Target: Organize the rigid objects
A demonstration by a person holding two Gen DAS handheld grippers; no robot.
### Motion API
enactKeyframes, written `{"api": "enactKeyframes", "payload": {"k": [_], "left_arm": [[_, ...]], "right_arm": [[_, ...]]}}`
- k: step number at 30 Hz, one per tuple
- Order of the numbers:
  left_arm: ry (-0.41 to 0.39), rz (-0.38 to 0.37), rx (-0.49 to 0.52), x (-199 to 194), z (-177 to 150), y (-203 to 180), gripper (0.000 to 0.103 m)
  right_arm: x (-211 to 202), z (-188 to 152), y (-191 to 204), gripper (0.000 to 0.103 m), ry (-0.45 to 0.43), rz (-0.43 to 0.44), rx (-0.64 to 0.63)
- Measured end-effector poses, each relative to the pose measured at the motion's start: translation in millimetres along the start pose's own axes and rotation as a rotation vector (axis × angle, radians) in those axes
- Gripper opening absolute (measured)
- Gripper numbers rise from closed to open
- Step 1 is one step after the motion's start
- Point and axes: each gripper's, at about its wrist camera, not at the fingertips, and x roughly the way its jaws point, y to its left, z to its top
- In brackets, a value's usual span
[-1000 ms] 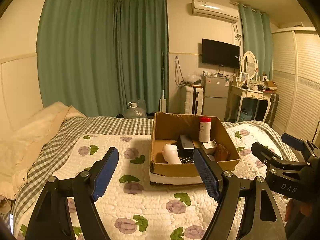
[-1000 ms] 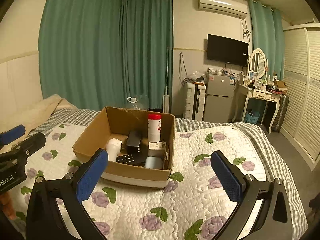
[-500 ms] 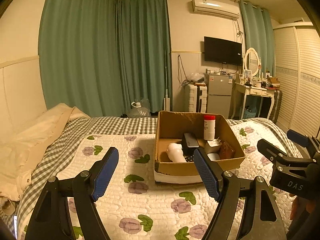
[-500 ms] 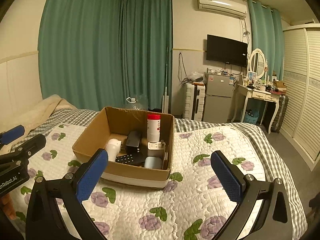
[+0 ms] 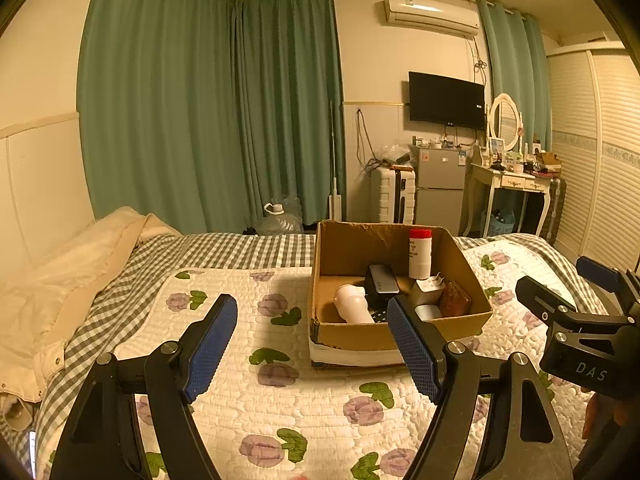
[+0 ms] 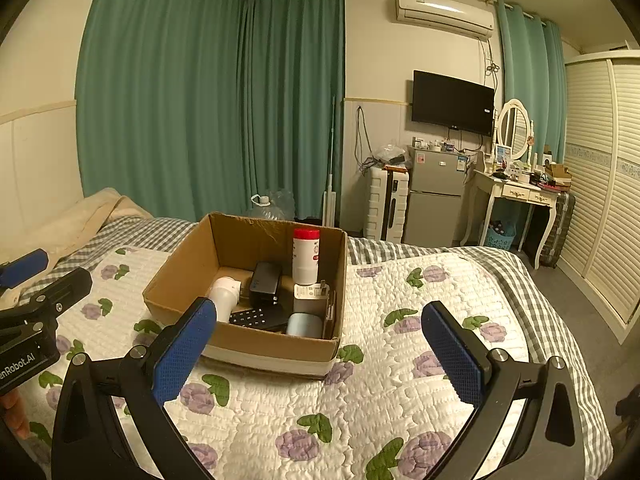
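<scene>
A: Left wrist view first. What do you see?

B: The left hand-held gripper [image 5: 312, 344] fills the bottom of the frame, its blue pads [image 5: 210, 340] spread wide with nothing between them. Above it, right of centre, an open cardboard box [image 5: 360, 334] sits on the flowered quilt [image 5: 320, 408] of the bed.

A: What's in the box?

B: A white bottle [image 5: 419, 254] with a red cap stands upright at the back. In front of it are a dark box [image 5: 383, 285], a white tube [image 5: 352, 308] lying on its side at lower left, and a brown item [image 5: 454, 300] at the right wall. The right hand-held gripper [image 5: 576, 292] shows at the right edge, beside the box and not touching it.

A: And the right wrist view?

B: The right hand-held gripper [image 6: 320, 348] is also wide open and empty, its pads [image 6: 452, 354] low in the frame. The box [image 6: 276, 346] sits left of centre, just above the left pad. Here the bottle [image 6: 306, 256] stands at the back right, the dark box [image 6: 265, 284] leans beside it, and the tube [image 6: 224, 294] lies to the left. A keypad remote [image 6: 256, 316] and a pale blue item [image 6: 305, 325] lie at the front. The left hand-held gripper [image 6: 28, 280] is at the left edge, apart from the box.
</scene>
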Motion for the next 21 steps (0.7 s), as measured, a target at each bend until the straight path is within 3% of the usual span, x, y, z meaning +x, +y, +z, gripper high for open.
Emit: {"api": "enactKeyframes", "payload": {"k": [21], "left_arm": [[0.005,-0.006,0.004,0.6,-1.5,-1.6,0.08]], "right_arm": [[1.0,-1.1,0.0,0.103,0.009,-0.001,-0.006]]}}
